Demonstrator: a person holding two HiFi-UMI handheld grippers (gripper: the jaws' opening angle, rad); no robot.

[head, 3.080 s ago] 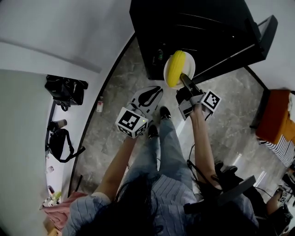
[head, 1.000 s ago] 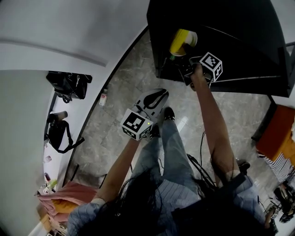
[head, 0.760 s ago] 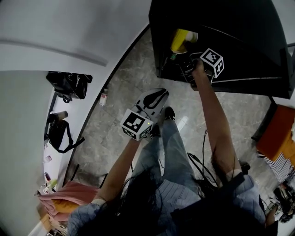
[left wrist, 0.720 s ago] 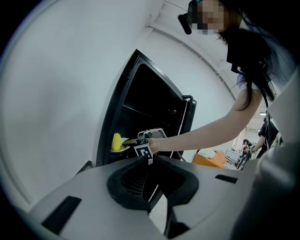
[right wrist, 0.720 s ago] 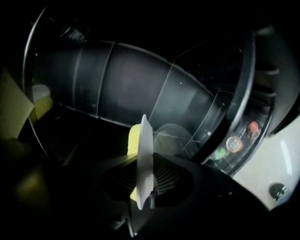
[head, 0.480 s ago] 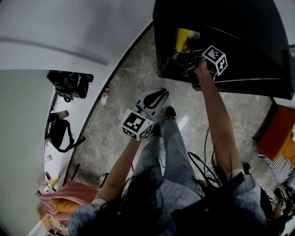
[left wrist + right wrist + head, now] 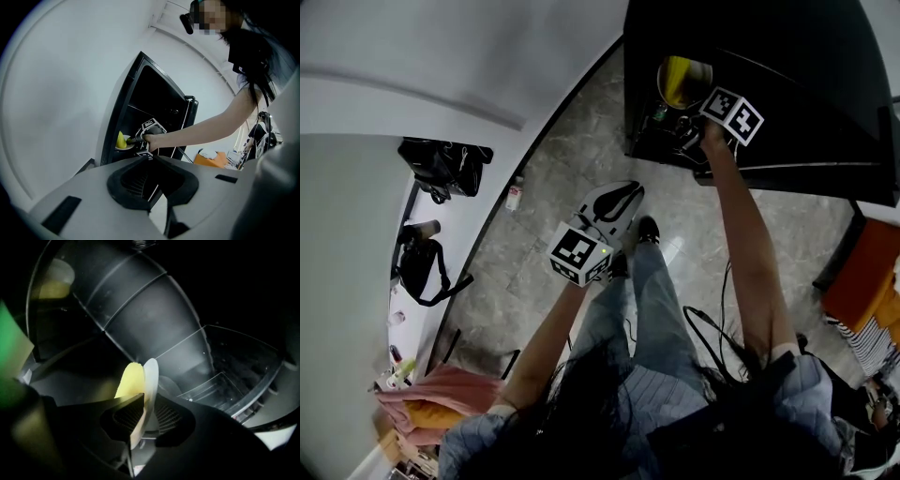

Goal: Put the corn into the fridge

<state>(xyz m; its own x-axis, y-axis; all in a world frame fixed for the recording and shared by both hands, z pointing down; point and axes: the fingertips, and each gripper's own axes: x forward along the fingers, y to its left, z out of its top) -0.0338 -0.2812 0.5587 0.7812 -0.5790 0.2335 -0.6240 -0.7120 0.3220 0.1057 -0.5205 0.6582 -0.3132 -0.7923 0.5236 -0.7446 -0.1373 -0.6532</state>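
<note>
A yellow corn cob (image 7: pixel 675 77) lies on a white plate (image 7: pixel 698 71) inside the open black fridge (image 7: pixel 787 56). My right gripper (image 7: pixel 684 111) reaches into the fridge, shut on the plate's rim. In the right gripper view the plate (image 7: pixel 151 373) stands edge-on between the pads, with the corn (image 7: pixel 129 380) on its left face. The left gripper view shows the corn (image 7: pixel 121 140) and plate (image 7: pixel 124 147) on a low shelf. My left gripper (image 7: pixel 622 190) hangs over the floor before the fridge, shut with nothing in it (image 7: pixel 151 185).
Clear bins (image 7: pixel 225 380) sit deeper in the fridge, and a green item (image 7: pixel 659 112) stands at its front left. Black bags (image 7: pixel 441 167) and a small bottle (image 7: pixel 514 195) lie by the wall at left. An orange thing (image 7: pixel 853 272) is at right.
My right gripper has pushed a little deeper into the fridge and rolled, turning the plate with the corn. The left gripper has stayed where it was.
</note>
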